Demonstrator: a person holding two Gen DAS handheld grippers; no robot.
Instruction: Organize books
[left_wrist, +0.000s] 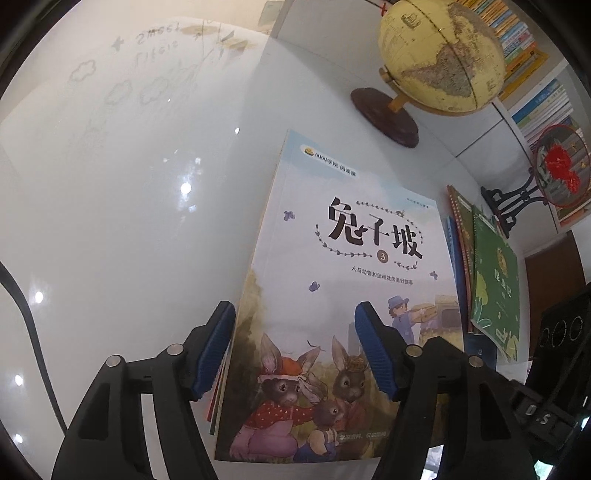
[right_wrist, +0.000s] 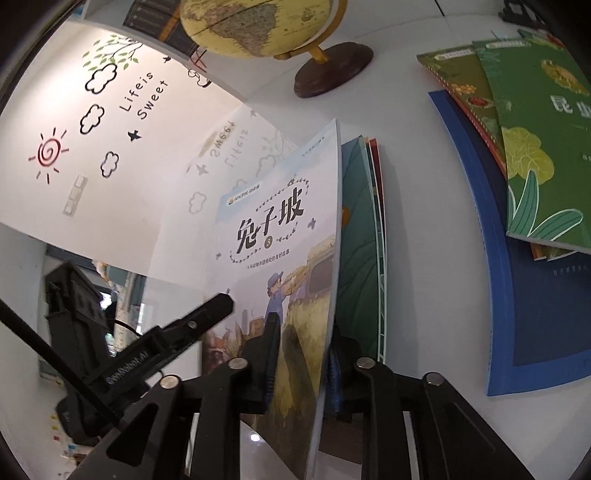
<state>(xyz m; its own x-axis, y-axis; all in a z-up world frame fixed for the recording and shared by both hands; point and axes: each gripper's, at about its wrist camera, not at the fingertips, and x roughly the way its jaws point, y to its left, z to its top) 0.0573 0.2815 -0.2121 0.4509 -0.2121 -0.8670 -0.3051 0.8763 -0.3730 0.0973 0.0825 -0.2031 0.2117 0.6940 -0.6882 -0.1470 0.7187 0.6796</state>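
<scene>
The rabbit book lies on top of a small pile of books on the white desk, with the globe at about 1 o'clock from it. The left gripper has its jaws half open over the book's lower left corner, pads apart from the cover. The right gripper has narrow jaws around the book's right edge, which stands lifted; I cannot tell if the pads press it.

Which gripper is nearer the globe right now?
Too close to call. Both grippers sit at the near end of the rabbit book, with the globe beyond its far end. The left gripper straddles the spine side; the right gripper brackets the open edge.
</scene>
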